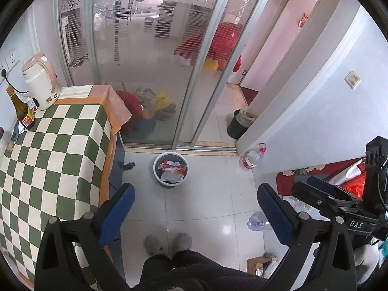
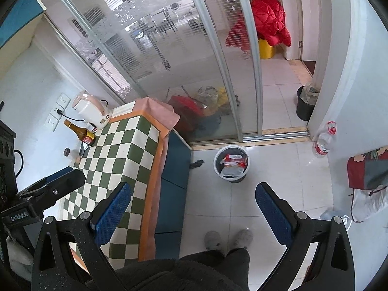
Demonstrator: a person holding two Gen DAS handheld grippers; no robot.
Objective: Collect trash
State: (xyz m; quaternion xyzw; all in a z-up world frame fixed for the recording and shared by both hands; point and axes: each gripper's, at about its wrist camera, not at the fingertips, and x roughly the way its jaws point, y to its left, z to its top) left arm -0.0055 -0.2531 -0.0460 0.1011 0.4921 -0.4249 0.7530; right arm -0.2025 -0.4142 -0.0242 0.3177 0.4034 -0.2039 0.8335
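Both of your grippers hang with fingers wide apart, holding nothing: the left gripper [image 1: 195, 214] and the right gripper [image 2: 194, 212] sit above your grey slippers [image 1: 168, 243] on the white tiled floor [image 1: 206, 194]. Beyond them stands the round white trash bin [image 1: 170, 169], filled with red and white wrappers [image 1: 173, 169]. Left of the bin is the green-and-cream checkered table [image 1: 55, 155]; right of the bin, a clear plastic bottle [image 1: 252, 158] rests by the wall.

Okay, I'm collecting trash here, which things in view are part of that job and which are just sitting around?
Part of the job:
white trash bin holding wrappers
crushed plastic bottle on the floor
cardboard box on the floor

Just sitting around:
kettle
brown glass bottle
checkered tablecloth
upright water bottle
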